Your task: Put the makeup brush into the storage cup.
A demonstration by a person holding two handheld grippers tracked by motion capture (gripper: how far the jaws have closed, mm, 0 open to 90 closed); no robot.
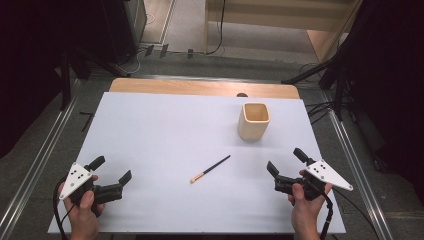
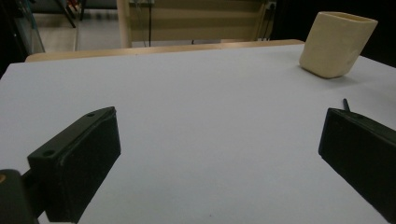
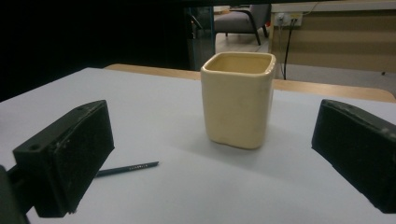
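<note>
A cream square cup [image 1: 254, 120] stands upright and empty at the table's back right; it also shows in the left gripper view [image 2: 337, 44] and the right gripper view [image 3: 238, 105]. A slim brush [image 1: 210, 168] with a black handle and pale tip lies flat mid-table; its handle [image 3: 127, 168] shows past a jaw. My left gripper [image 1: 113, 169] rests near the front left, open and holding nothing [image 2: 219, 154]. My right gripper [image 1: 286, 160] sits near the front right, open and holding nothing [image 3: 212, 154], pointing toward the cup.
The white table top [image 1: 165, 130] has a wooden strip along its far edge [image 1: 200, 88]. Metal rails [image 1: 35, 165] run along both sides. Cables and dark stands sit on the floor beyond the table.
</note>
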